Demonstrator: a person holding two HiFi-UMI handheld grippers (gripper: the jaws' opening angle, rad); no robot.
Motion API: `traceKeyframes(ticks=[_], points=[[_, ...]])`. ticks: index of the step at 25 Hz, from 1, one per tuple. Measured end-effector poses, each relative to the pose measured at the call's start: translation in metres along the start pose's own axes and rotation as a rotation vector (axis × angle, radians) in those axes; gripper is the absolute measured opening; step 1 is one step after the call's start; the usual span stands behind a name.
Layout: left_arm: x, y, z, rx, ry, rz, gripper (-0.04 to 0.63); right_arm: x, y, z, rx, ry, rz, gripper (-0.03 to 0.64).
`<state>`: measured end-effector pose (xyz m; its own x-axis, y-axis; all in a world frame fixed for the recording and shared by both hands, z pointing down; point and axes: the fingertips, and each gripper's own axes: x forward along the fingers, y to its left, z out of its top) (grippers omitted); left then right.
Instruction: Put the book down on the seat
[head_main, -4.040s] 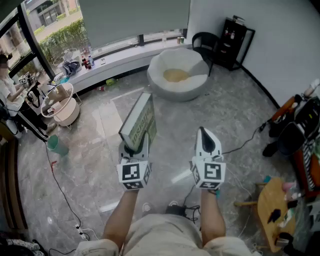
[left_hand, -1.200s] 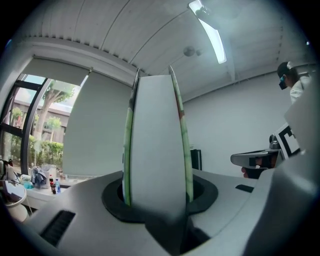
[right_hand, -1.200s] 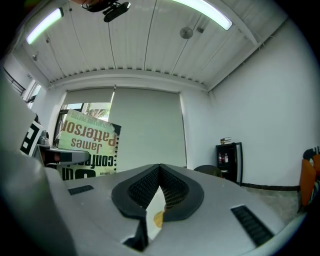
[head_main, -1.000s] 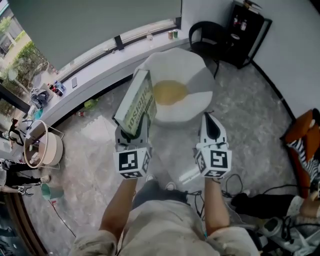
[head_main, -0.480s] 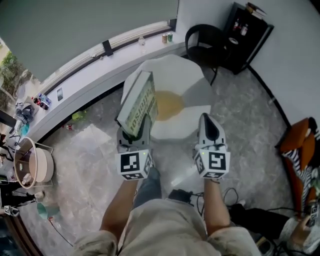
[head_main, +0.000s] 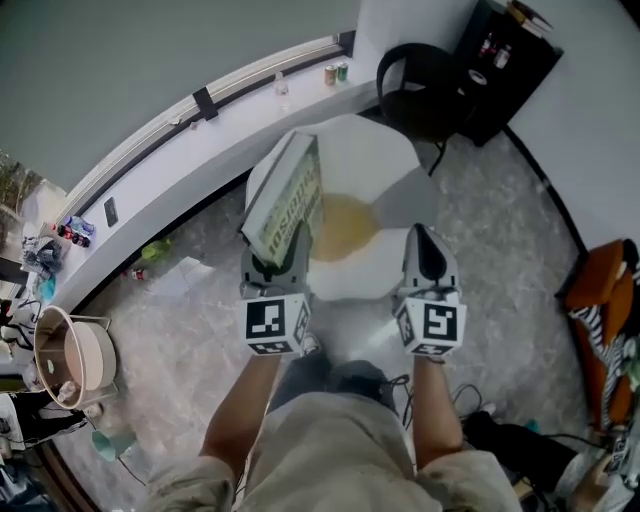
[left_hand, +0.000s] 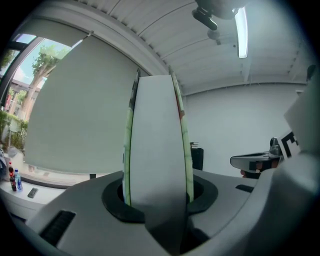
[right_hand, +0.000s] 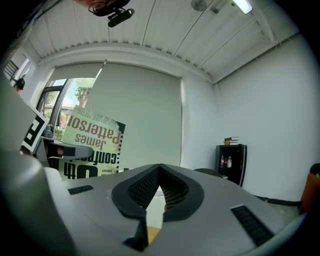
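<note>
A book with a green-and-cream cover (head_main: 286, 201) stands upright, and my left gripper (head_main: 279, 262) is shut on its lower edge. In the left gripper view the book's pale page edge (left_hand: 156, 145) rises between the jaws of the left gripper (left_hand: 156, 196). The seat is a round white bean-bag chair (head_main: 385, 155) with a yellow cushion (head_main: 348, 217) in its hollow, and it lies just beyond both grippers. My right gripper (head_main: 421, 240) is shut and holds nothing, level with the left one. From the right gripper (right_hand: 159, 169) the book's cover (right_hand: 92, 145) shows at the left.
A black chair (head_main: 415, 85) and a black cabinet (head_main: 505, 60) stand behind the seat at the right. A long window ledge (head_main: 200, 125) with two cans (head_main: 335, 73) runs along the back. An orange object (head_main: 600, 285) and cables (head_main: 480, 400) lie at the right, and a round basket (head_main: 72, 355) at the left.
The person has walked up to the white seat, which now lies right in front of the grippers. The book stays upright in the left gripper. The right gripper stays shut.
</note>
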<state>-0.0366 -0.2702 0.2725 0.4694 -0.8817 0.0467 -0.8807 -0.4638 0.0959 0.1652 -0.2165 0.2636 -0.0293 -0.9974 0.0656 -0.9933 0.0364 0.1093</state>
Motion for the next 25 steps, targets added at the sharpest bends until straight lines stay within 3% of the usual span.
traceKeyframes(ticks=[17,21,25], points=[[0.180,-0.037,-0.019,-0.018,0.064,0.000,0.168,0.135,-0.132,-0.018,0.038,0.020,0.002,0.002],[0.210,-0.031,-0.042,-0.070,0.101,-0.018,0.169,0.154,-0.137,-0.032,0.045,0.047,0.004,0.002],[0.247,-0.008,-0.088,-0.197,0.161,-0.041,0.168,0.183,-0.131,-0.056,0.041,0.082,0.010,0.002]])
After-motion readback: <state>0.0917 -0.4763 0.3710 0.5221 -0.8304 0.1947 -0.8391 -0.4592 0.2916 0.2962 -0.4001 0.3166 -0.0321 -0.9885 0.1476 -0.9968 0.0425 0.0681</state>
